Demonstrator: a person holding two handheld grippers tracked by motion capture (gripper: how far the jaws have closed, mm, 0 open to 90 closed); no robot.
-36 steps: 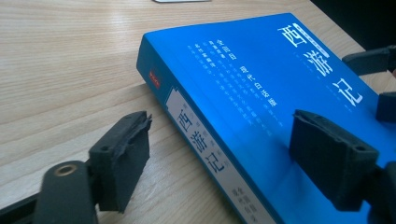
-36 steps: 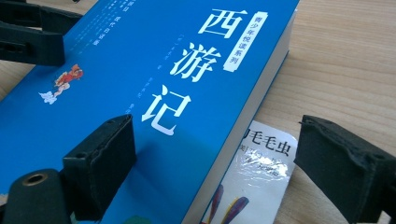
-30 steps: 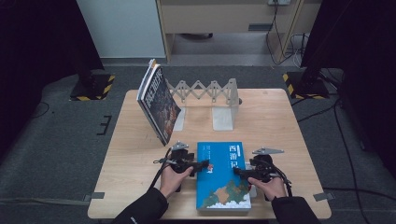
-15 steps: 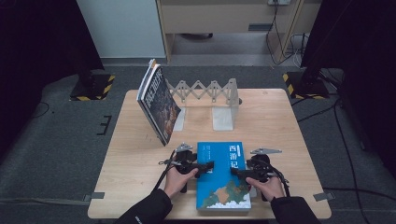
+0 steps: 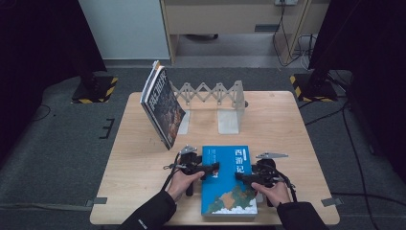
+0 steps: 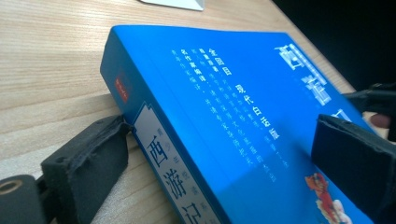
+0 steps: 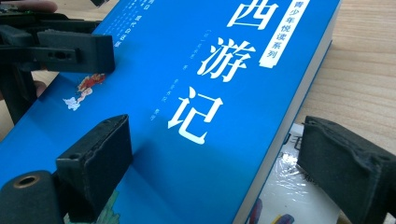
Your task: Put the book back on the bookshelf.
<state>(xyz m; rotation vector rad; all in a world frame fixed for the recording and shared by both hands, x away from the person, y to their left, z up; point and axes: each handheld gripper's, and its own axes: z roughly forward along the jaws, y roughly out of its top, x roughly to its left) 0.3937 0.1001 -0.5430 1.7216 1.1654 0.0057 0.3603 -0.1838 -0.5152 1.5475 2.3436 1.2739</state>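
At table's [image 5: 143, 158] near edge, in front of the rack [image 5: 210, 93]: blue book [image 5: 227, 184] flat, unmoved, long axis toward rack. Left gripper [image 5: 211, 168] just opened wider, straddling spine edge, one pad touching. Right gripper [image 5: 241, 176] open, straddling page edge, not clamping.

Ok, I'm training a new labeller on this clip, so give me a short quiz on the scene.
1. True or false: the blue book stands upright on the table.
2. The dark book leans on: A the folding rack, B a wall, C a box?
3. What lies under the blue book?
Key: 1 false, it lies flat. 2 A. 3 a film-wrapped item, seen in the right gripper view.
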